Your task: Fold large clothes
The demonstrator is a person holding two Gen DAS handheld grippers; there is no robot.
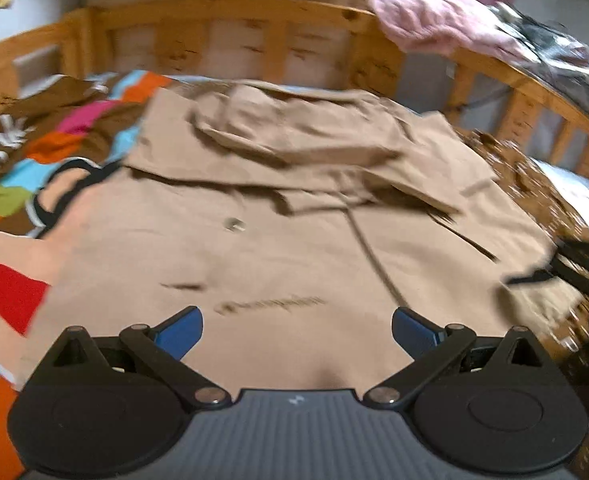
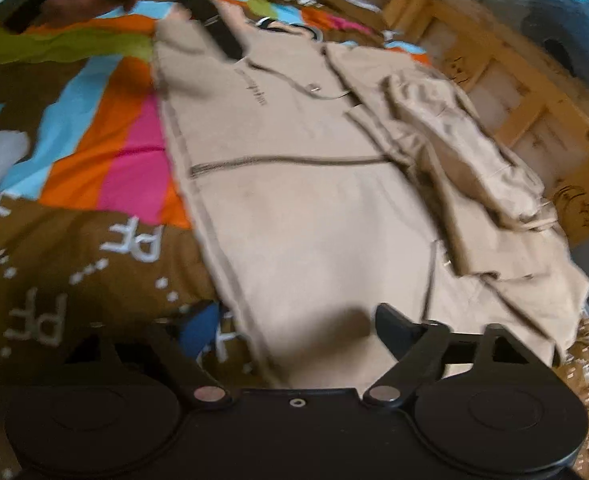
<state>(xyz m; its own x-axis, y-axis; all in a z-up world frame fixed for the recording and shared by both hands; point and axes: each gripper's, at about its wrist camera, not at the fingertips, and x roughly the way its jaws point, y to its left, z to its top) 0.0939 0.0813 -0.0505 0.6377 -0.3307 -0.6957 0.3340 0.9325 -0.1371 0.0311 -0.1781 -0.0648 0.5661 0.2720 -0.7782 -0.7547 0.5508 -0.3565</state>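
While both the left gripper [image 1: 297, 332] and right gripper [image 2: 298, 330] are hovering open and empty above the tan jacket [image 1: 254, 240], its loosely folded sleeves [image 1: 294, 136] are risking slipping apart if a careless grab drags them.

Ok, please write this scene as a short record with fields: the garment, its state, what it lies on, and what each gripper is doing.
garment: tan jacket with a dark centre seam or zipper
state: spread flat, one sleeve folded over the body
surface: colourful bedspread on a bed with a wooden frame
left gripper: open, over the jacket, holding nothing
right gripper: open, at the jacket's edge, holding nothing
other: pink cloth draped on the frame
image quality: motion blur
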